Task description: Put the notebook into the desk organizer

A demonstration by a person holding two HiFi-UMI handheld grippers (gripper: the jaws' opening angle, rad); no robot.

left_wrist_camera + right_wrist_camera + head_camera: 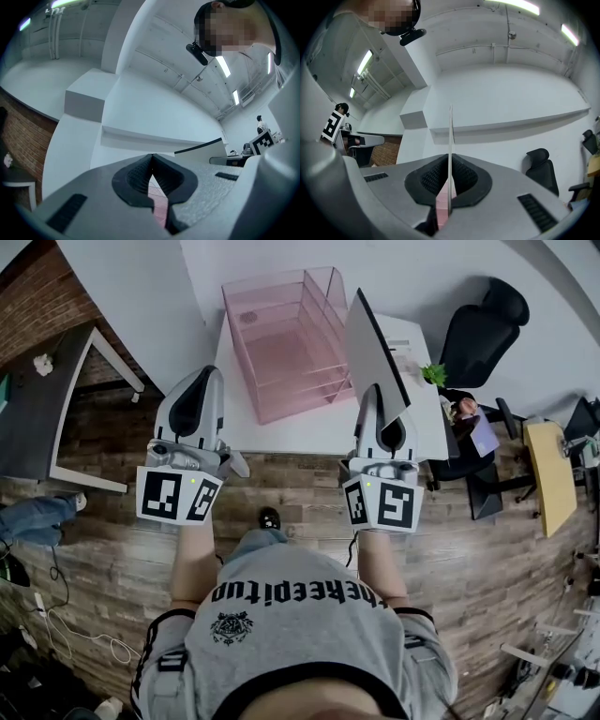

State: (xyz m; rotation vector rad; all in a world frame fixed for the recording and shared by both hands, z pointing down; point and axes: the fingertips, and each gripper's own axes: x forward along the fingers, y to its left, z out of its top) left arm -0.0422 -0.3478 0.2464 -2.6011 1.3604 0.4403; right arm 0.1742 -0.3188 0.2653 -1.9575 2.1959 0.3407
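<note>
Right gripper [450,183] clamped shut on thin grey flat notebook [373,343], which stands on edge out of its jaws, over white table [309,432], just right of pink translucent plastic desk organizer [281,343]. Left gripper [151,171] closed, empty.

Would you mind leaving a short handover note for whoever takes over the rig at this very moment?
Left gripper: shut and empty, held in the air by the left side of the table.
Right gripper: shut on the notebook, which stands on edge, raised over the right part of the table.
Organizer: pink and see-through, on the table, just left of the notebook; nothing shows inside it.
Done: the notebook is gripped and lifted.
Left: bring it across to the organizer, slide it into a slot, then let go.
</note>
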